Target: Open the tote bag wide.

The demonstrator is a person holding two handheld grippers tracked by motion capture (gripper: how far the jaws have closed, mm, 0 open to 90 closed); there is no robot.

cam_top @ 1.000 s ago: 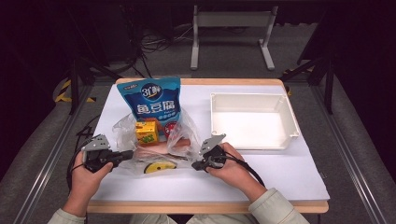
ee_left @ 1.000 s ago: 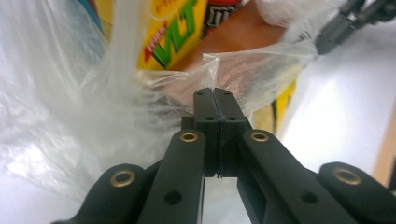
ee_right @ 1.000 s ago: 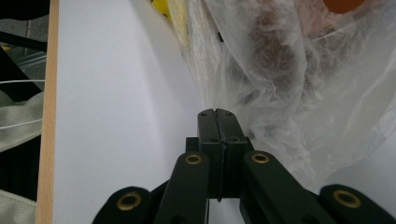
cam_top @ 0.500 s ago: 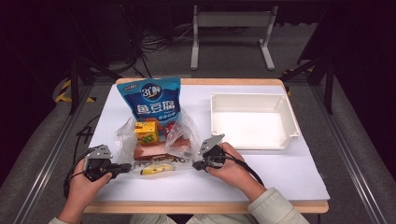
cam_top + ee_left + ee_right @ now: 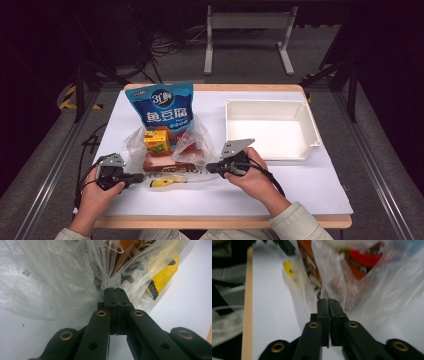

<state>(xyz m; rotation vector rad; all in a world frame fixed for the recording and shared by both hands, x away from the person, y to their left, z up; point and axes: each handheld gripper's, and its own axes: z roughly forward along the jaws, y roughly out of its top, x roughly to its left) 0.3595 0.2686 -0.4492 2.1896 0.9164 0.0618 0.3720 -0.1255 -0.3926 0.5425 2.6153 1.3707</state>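
Presently: clear plastic bag (image 5: 167, 150) of snacks, lying on the white desk (image 5: 280, 185) left of the tray (image 5: 270, 127). Left gripper (image 5: 136, 177) and right gripper (image 5: 210, 168): jaws pressed together, each pinching bag film at opposite near corners. Step judged: opening or emptying the bag; next, lift or spread evenly. Left gripper view adds the yellow packet (image 5: 165, 277); high view adds the blue pouch (image 5: 161, 107).

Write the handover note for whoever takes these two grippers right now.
Left gripper: jaws shut on the clear plastic bag at its left near edge.
Right gripper: jaws shut on the same bag at its right near edge.
Bag lies on the white table, snacks inside; blue pouch sticks out the far end, yellow packet at the near edge.
White bin to the right holds nothing.
Done: both edges gripped. Left, probably: open the bag and move the snacks out.
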